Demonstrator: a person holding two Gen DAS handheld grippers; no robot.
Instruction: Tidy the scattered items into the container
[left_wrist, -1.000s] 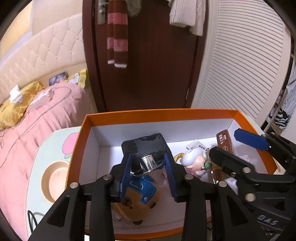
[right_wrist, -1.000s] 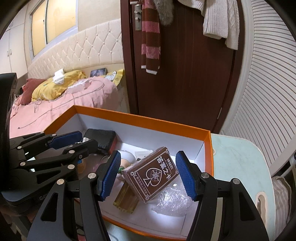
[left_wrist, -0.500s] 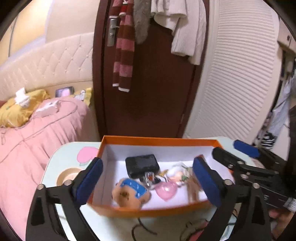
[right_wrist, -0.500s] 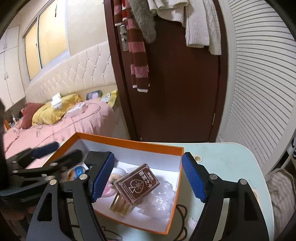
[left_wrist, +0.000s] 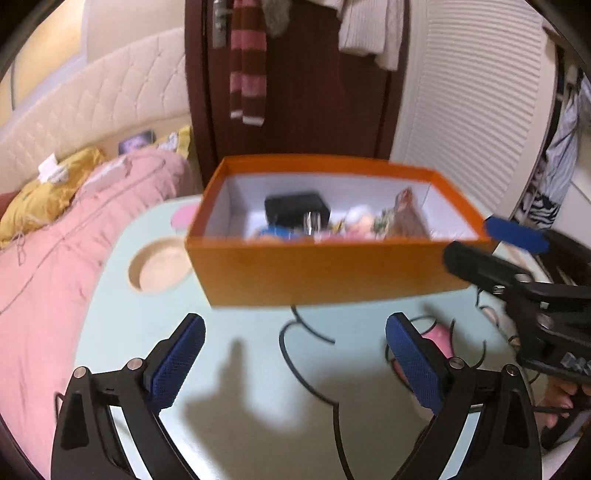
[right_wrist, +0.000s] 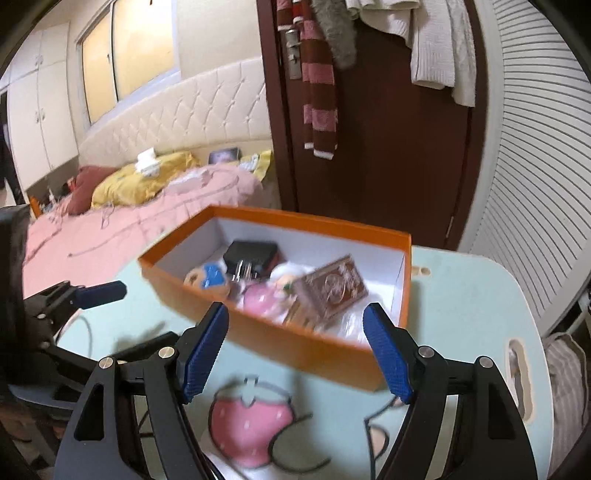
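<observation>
Both grippers withdrawn | orange box (left_wrist: 325, 273) beyond spread fingers (left_wrist: 177, 363)

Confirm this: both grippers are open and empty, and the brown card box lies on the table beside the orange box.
One thing is wrong: the card box is not on the table. It lies inside the orange box, as the right wrist view shows. The left gripper and the right gripper are indeed open and empty.

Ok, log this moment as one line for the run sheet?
stage: items in box | left gripper: open, empty | right gripper: open, empty | orange box: holds black case, brown card box, toys | both above table
</observation>
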